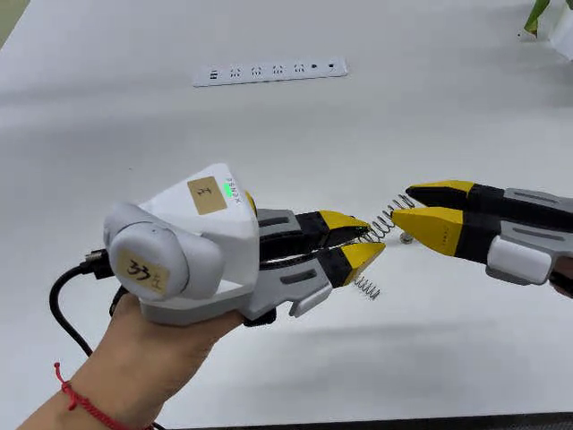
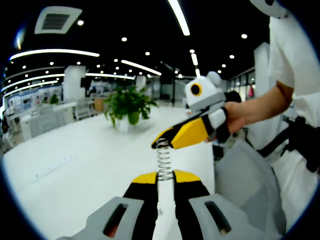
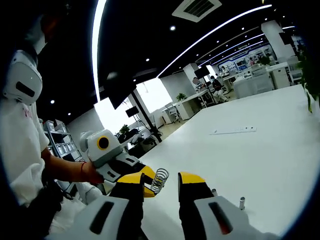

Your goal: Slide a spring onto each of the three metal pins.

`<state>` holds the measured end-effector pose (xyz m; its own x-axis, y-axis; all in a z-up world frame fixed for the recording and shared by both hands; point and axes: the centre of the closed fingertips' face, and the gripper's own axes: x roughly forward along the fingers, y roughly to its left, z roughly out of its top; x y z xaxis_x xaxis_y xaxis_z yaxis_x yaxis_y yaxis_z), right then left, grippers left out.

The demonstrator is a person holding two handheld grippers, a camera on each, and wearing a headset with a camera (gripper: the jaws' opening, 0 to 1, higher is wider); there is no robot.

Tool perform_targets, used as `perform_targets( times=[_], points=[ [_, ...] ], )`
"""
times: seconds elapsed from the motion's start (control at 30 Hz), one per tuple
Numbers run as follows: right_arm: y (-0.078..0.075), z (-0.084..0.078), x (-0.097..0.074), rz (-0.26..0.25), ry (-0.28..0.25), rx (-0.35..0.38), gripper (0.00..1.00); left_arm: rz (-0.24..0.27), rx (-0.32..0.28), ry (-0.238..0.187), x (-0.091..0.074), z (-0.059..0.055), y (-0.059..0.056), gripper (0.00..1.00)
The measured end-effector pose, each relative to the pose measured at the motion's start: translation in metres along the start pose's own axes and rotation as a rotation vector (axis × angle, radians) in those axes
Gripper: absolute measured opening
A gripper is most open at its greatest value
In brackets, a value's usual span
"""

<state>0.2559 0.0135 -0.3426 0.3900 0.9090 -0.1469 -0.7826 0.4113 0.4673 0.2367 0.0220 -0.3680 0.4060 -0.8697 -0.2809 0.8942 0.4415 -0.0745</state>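
Looking down in the head view, we see a thin coiled wire spring (image 1: 383, 222) held in the air above the white table (image 1: 134, 161), bridging the 2 grippers. The left gripper (image 1: 369, 237) has its yellow-tipped jaws pinched on 1 end of it. The right gripper (image 1: 401, 204) meets the other end with its jaws a little apart, and we cannot tell whether they touch the coil. A second spring (image 1: 367, 288) lies loose on the table just below the left gripper's tips.

The left gripper view shows the held spring side-on, its even silvery turns rising straight from between the black, yellow-capped jaws up to the right gripper's tips. The right gripper view shows it end-on as a round ring between the parted jaws, nearer the jaw on that view's left. That view also shows 2 short metal pins (image 3: 242, 202) standing upright on the table off to the right. A flat white power strip (image 1: 270, 71) lies far back on the smooth, matte surface.
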Motion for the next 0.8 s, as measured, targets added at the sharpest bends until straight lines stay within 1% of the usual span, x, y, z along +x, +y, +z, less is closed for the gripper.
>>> perform_targets(
  times=[0.07,0.17,0.3,0.4,0.57,0.77,0.8],
  points=[
    [0.003,0.001,0.000,0.011,-0.003,0.023,0.26,-0.004,0.003,-0.006,0.000,0.002,-0.002,0.11],
    [0.001,0.001,0.001,0.009,0.004,0.020,0.24,-0.009,0.004,-0.009,0.001,0.003,-0.004,0.11],
    [0.002,0.001,0.000,0.016,0.010,0.027,0.16,-0.011,0.002,-0.014,0.001,0.004,-0.004,0.11],
    [0.006,0.001,0.000,0.017,0.019,0.006,0.13,-0.017,0.004,-0.012,0.001,0.004,-0.006,0.11],
    [0.011,0.001,0.001,0.024,0.029,-0.012,0.12,-0.021,0.005,-0.014,0.002,0.004,-0.006,0.11],
    [0.019,0.001,0.002,0.038,0.055,-0.056,0.12,-0.029,-0.004,-0.011,0.003,0.003,-0.008,0.11],
    [0.020,0.000,0.003,0.039,0.065,-0.074,0.12,-0.030,-0.003,-0.008,0.003,0.002,-0.008,0.11]
  ],
)
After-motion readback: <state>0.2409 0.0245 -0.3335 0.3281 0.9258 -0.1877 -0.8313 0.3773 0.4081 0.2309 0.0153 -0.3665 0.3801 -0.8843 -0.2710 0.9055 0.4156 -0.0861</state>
